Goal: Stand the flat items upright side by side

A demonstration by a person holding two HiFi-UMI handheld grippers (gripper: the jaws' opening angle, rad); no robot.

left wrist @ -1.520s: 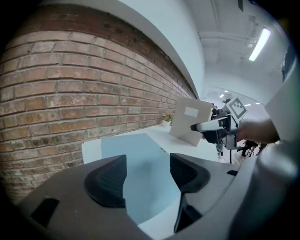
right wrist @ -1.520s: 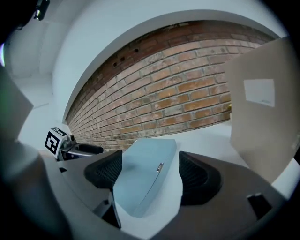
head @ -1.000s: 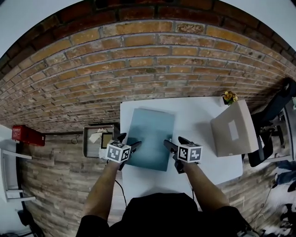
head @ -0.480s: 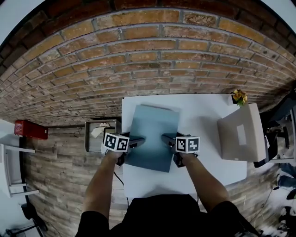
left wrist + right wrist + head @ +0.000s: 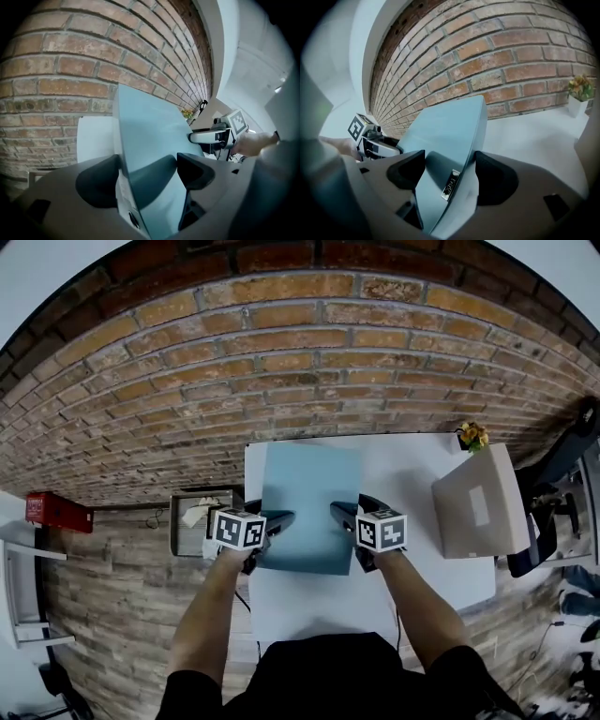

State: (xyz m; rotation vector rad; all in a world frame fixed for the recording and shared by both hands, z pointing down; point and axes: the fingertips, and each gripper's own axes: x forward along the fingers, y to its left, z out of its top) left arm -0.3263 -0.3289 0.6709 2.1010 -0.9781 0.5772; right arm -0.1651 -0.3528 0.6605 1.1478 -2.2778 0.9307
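Left gripper [image 5: 267, 519] and right gripper [image 5: 350, 512] each pinch a side edge of the teal flat case [image 5: 309, 493]. The case is tilted up over the white table [image 5: 412, 474], near its middle. The right jaws have just been closing on it.

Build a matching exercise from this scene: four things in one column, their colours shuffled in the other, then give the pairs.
Things
1. middle flat item
2. right-hand flat item
3. flowers at the far corner of the table
4. box at the far left, off the table

Colours
A. red
B. tan
C. yellow
D. teal

Pairs: 1-D, 2-B, 3-C, 4-A
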